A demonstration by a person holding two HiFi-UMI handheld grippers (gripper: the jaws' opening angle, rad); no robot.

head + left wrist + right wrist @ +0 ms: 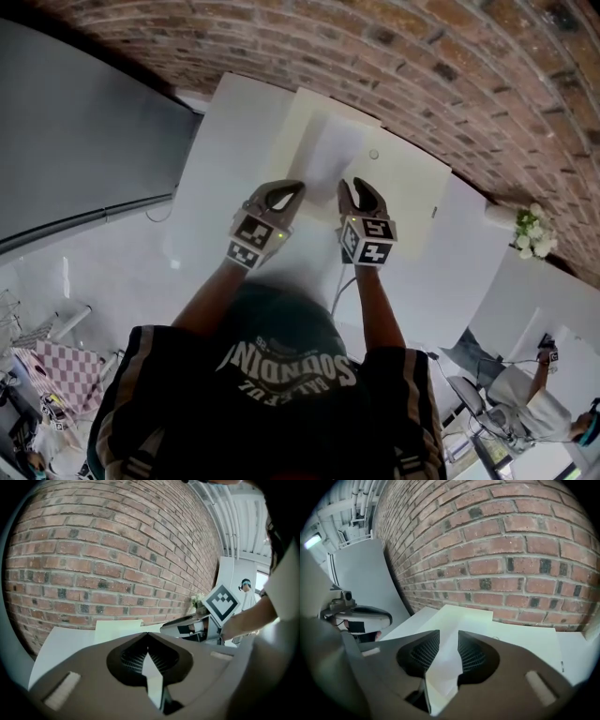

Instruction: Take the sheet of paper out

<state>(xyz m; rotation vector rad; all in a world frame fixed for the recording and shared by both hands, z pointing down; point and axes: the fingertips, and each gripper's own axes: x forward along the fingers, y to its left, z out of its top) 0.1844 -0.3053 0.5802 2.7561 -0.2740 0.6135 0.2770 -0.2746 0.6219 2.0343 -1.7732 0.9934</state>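
Sheet of paper (333,155) over a cream folder (417,192)
Fingers of the left gripper (147,636) pinch it (likely to hold it clear); the right gripper (449,633) fingers stand wide, sheet loose between them

Ahead of both pairs of jaws the brick wall (375,56) closes off the far edge of the white table (220,150), so forward room ends there. The sheet of paper (440,667) fills the gap between the parted jaws of the right gripper (449,632), and the left gripper (292,190) stands near on their left. To their right only the flat cream envelope (525,639) lies, with open air above.
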